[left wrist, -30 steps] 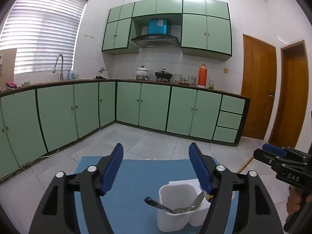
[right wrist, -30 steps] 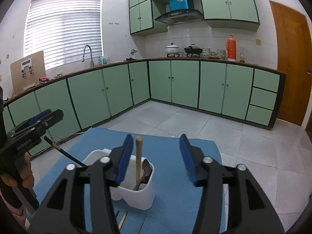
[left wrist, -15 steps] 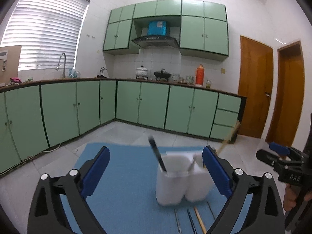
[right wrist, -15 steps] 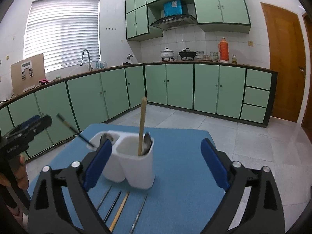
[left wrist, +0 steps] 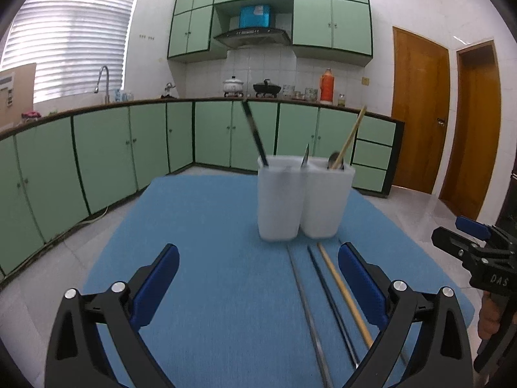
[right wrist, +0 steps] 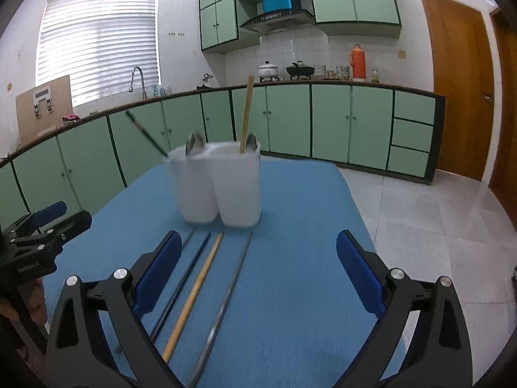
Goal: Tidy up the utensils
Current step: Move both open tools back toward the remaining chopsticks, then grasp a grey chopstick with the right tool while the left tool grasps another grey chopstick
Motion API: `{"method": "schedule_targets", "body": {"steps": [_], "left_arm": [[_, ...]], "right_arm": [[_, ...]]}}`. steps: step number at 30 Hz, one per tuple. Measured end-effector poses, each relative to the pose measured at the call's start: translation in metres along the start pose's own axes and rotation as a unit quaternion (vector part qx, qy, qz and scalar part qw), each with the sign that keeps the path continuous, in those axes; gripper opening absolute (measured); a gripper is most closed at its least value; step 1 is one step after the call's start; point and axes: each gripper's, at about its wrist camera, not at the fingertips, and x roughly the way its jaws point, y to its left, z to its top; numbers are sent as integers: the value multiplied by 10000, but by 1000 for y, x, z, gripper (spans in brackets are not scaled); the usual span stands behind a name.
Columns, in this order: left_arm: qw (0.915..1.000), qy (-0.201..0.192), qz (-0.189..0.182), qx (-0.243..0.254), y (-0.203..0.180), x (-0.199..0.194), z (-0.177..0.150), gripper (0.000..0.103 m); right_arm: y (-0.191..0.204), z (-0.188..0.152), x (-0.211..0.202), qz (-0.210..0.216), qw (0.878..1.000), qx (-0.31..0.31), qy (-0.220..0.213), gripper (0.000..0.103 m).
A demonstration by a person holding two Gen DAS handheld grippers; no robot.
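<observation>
A white two-cup utensil holder (left wrist: pixel 300 197) (right wrist: pixel 219 187) stands on the blue mat (left wrist: pixel 206 226) (right wrist: pixel 297 213). It holds a black chopstick (left wrist: pixel 255 132), a wooden chopstick (left wrist: pixel 350 135) (right wrist: pixel 247 113) and spoons (right wrist: pixel 194 144). On the mat in front of it lie a metal chopstick (left wrist: pixel 307 307) (right wrist: pixel 226 300), a black chopstick (left wrist: pixel 329 297) (right wrist: pixel 184 281) and a wooden chopstick (left wrist: pixel 342 291) (right wrist: pixel 194 291). My left gripper (left wrist: pixel 258 284) is open and empty, low over the mat before the holder. My right gripper (right wrist: pixel 255 274) is open and empty above the loose chopsticks.
The mat covers a table with tiled floor around it. Green kitchen cabinets (left wrist: pixel 129 148) run along the back and left. Wooden doors (left wrist: pixel 420 113) stand at the right. Each gripper shows at the edge of the other's view, the right (left wrist: pixel 475 258) and the left (right wrist: pixel 42 232).
Both grippers have pulled back and down from above the holder and opened wider. The holder now stands farther ahead, and the loose chopsticks on the mat have come into view.
</observation>
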Motion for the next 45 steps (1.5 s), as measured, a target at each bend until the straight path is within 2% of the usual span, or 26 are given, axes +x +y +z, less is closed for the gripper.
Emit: {"method": "schedule_targets", "body": {"steps": [7,15,18,24,32,34,42,45], "left_arm": [[9998,185,78,7,-1,-18,-35,97],[9997,205,103,58,-7,-33,-69,97],[9997,233,93,65,-8,-35,-76,97],[9995,283,134,-103,-3,-42,-90,97],[9995,272,163,-33,-7,-46,-96,97],[9995,277,159,-7,-9,-47,-98,97],[9995,296,148,3,-14,-46,-100,97],[9995,289,137,23,-14,-47,-100,97]], "right_arm": [[13,-39,-12,-209,9997,68,78,94],[29,-77,-21,-493,9987,-109,34,92],[34,-91,-21,-531,9984,-175,82,80],[40,-111,-20,-498,9985,-230,65,69],[52,-126,-21,-521,9982,-305,-44,46],[53,-128,-20,-523,9982,-309,-26,38],[60,-132,-19,-555,9976,-391,-133,24],[63,-132,-17,-605,9970,-436,-181,23]]}}
